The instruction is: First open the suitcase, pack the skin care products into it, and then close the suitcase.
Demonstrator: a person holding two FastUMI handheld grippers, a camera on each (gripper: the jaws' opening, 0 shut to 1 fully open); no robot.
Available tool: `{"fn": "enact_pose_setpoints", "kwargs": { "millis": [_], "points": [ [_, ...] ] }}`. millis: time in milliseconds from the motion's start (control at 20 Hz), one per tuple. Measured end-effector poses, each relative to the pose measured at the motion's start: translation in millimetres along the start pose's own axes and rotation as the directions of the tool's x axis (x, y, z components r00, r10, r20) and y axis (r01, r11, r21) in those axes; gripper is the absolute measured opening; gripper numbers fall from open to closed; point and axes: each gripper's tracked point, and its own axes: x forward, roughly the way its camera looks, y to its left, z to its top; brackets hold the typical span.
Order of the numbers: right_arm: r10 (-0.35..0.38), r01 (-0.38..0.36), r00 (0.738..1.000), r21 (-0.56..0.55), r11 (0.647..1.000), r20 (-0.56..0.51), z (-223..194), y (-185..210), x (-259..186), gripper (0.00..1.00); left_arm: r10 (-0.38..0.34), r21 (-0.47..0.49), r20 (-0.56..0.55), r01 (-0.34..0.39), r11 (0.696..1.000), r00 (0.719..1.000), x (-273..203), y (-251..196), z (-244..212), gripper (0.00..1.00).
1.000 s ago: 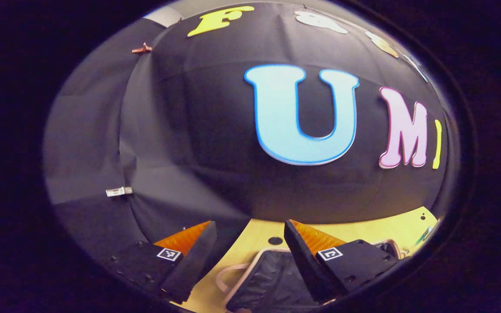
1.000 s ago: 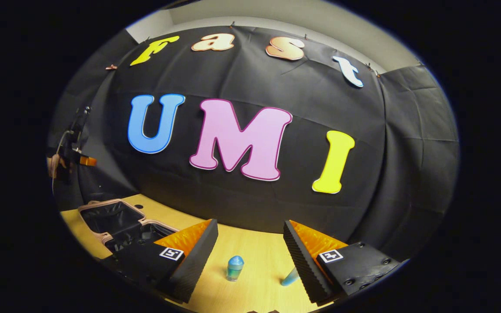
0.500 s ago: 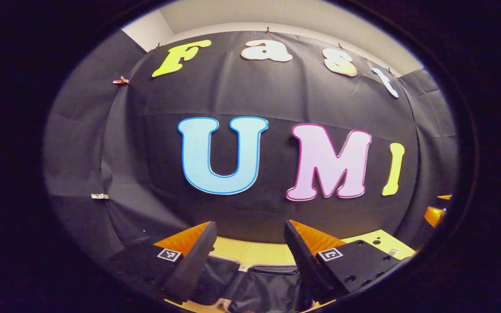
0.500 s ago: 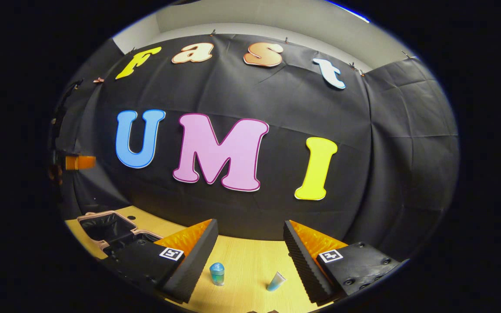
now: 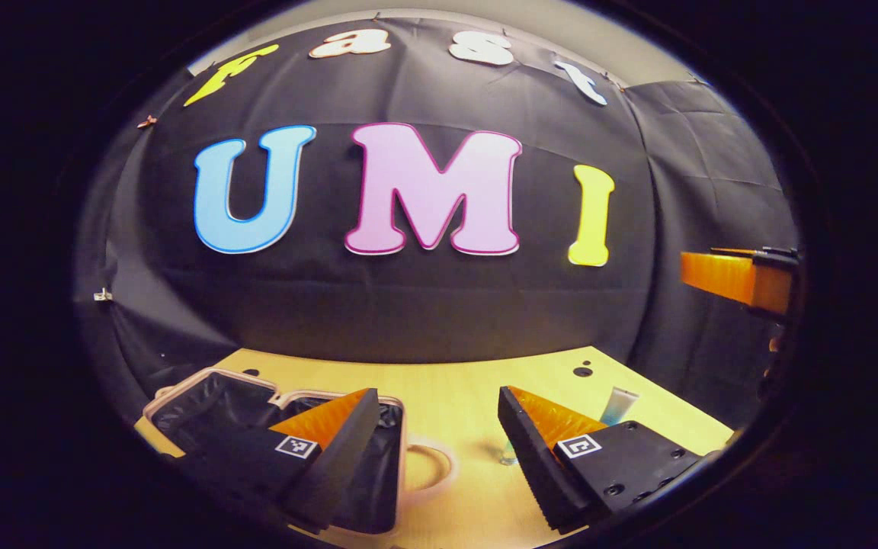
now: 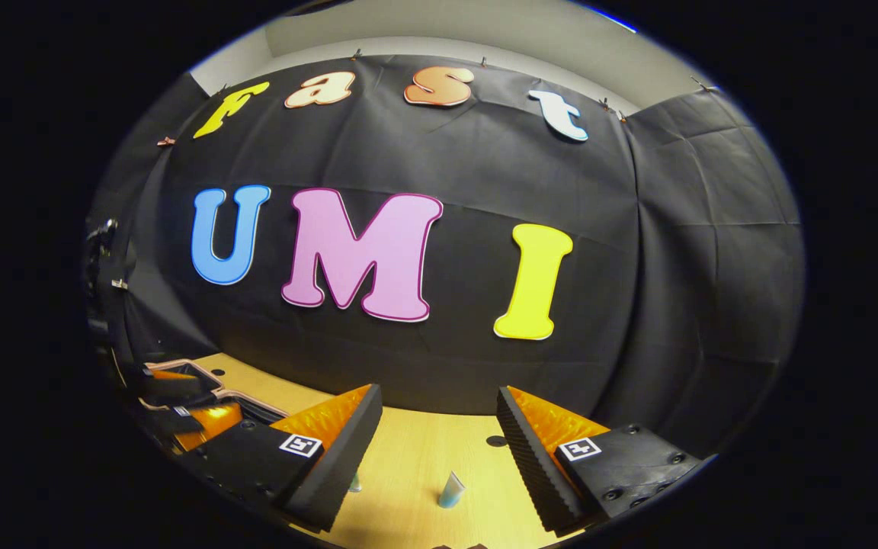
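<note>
Suitcase [image 5: 203,396] lies open — left hand-held gripper [image 5: 439,450] half-hides it

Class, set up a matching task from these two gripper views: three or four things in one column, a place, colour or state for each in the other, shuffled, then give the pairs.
Things:
1. suitcase
2. tube
3. table
4. left gripper

States:
a. light wood
b. fingers apart, holding nothing
c. lying open, dark lining showing
d. pale blue, standing on the table

Pairs: 1-c, 2-d, 3-a, 4-b

Open suitcase [image 5: 203,396] blocks table's [image 5: 454,381] left; tube [image 6: 452,489] stands mid-table, bare wood around.
</note>
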Motion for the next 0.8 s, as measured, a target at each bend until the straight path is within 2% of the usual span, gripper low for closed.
{"fn": "enact_pose_setpoints", "kwargs": {
  "millis": [200, 350, 500, 800],
  "points": [
    [-0.009, 0.009, 0.999, -0.011, 1.0, -0.032, -27, -14, 7, 0.96, -0.093, 0.004, -0.067, 0.093, 0.996, 0.993, 41, -41, -44, 0.98],
    [-0.013, 0.014, 0.997, 0.008, 1.0, -0.079, -57, -21, 10, 0.96, -0.108, 0.032, -0.133, 0.113, 0.993, 0.985, 72, -58, -84, 0.98],
    [-0.018, 0.021, 0.99, 0.025, 0.999, -0.138, -92, -27, 8, 0.96, -0.139, 0.007, -0.194, 0.143, 0.99, 0.971, 100, -76, -116, 0.98],
    [-0.037, 0.052, 0.974, 0.062, 0.997, -0.223, -145, -40, 15, 0.97, -0.093, 0.05, -0.283, 0.112, 0.992, 0.955, 141, -85, -163, 0.97]
  ]
}}
